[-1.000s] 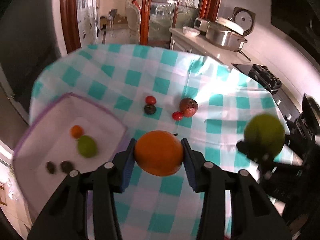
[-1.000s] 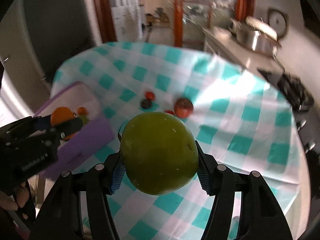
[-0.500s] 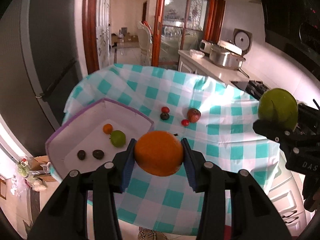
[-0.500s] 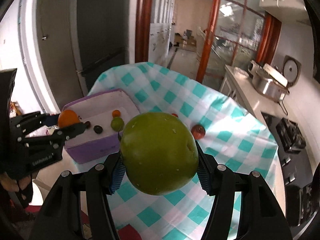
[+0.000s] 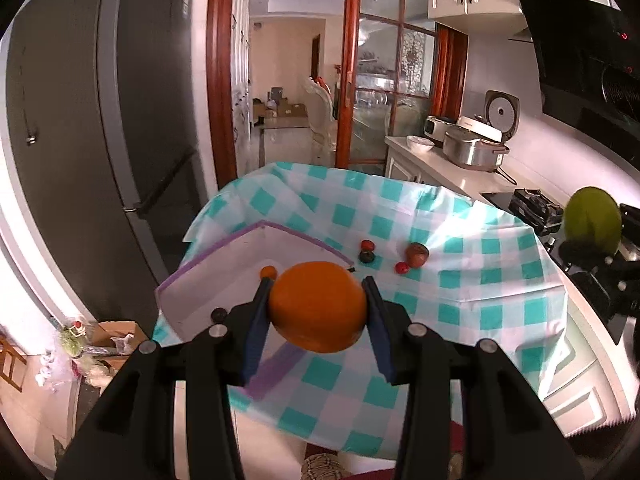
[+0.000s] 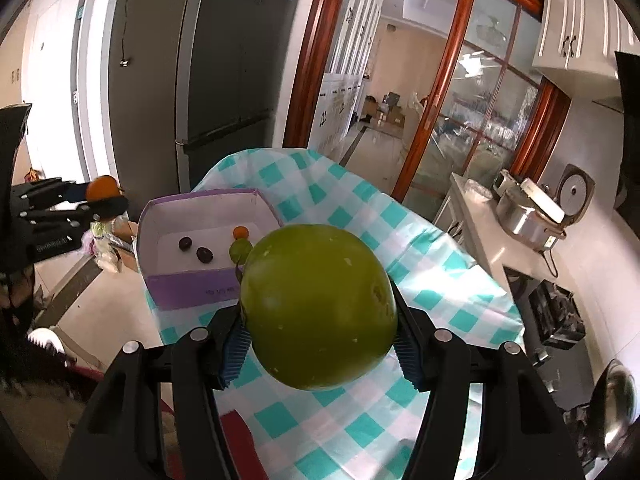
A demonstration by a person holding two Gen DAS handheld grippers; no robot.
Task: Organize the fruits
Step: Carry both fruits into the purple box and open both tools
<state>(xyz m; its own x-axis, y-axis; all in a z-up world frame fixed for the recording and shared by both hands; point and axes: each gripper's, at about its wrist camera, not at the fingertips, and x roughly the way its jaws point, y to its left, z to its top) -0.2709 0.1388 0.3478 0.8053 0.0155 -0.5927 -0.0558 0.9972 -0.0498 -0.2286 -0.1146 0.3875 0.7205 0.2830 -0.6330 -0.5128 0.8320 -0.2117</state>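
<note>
Left wrist view, item one: left gripper (image 5: 318,306), blue pads pinching an orange (image 5: 318,306) across its widest part, fruit fully off the table.

Item two: box (image 5: 244,240), white inside with purple rim, lying ahead of and below the left tongs, slightly to their left. Contents seen past the held fruit: one small orange fruit (image 5: 268,271) and one dark fruit (image 5: 218,313); the right wrist view adds a small green fruit (image 6: 239,249) and a second dark one (image 6: 204,254).

Item three: right gripper (image 6: 318,308), pads pressed on either side of a large green fruit (image 6: 318,308), likewise carried in the air. From these tongs the box lies ahead and well to the left, beyond the near edge of the checked tablecloth (image 6: 440,264).

Item four: loose fruit on the cloth, ahead and right of the left tongs: two small red ones (image 5: 367,245), (image 5: 401,267), a dark one (image 5: 366,256), a larger reddish one (image 5: 417,254), possibly an apple, too small to be sure.

Governing relation: the box opening faces up and sits nearly in line with the left tongs, so the left hand looks the nearer for a drop; the right must cross leftward. The box has no marked long axis from here; both fruits are round, so approach angle matters little.
</note>
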